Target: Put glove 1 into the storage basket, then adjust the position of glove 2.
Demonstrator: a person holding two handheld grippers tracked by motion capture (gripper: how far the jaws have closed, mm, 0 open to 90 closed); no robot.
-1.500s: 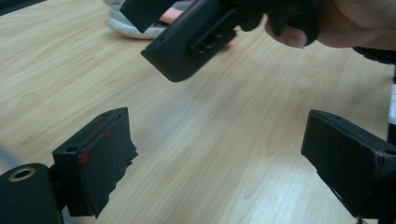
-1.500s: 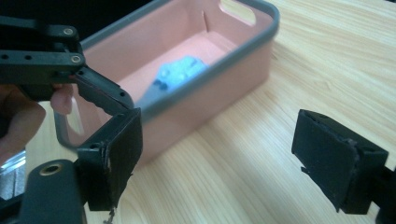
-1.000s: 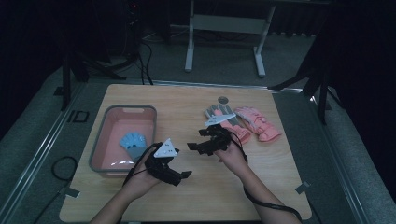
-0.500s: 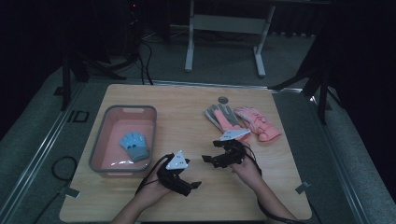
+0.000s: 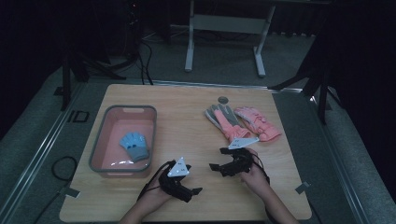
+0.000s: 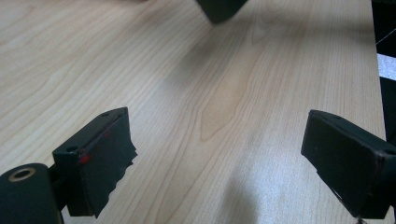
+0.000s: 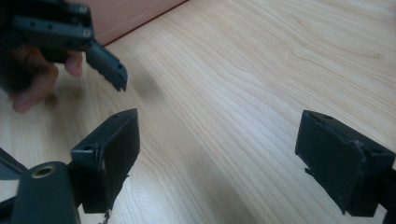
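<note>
With both jaws spread and empty over bare surface (image 5: 196, 121), right gripper (image 5: 215, 166) having just opened wider, left gripper (image 5: 196, 190) beside it, I would next swing right to the grey-and-pink glove (image 5: 223, 120) and pinch its cuff squarely before lifting toward the pink tub (image 5: 103, 140).

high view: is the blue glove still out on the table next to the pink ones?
No, the blue glove lies inside the pink tub at the table's left, apart from the pink gloves at the right.

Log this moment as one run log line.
left gripper: open, empty | right gripper: jaws just opening, empty | blue glove: in tub | two gloves: on table
</note>
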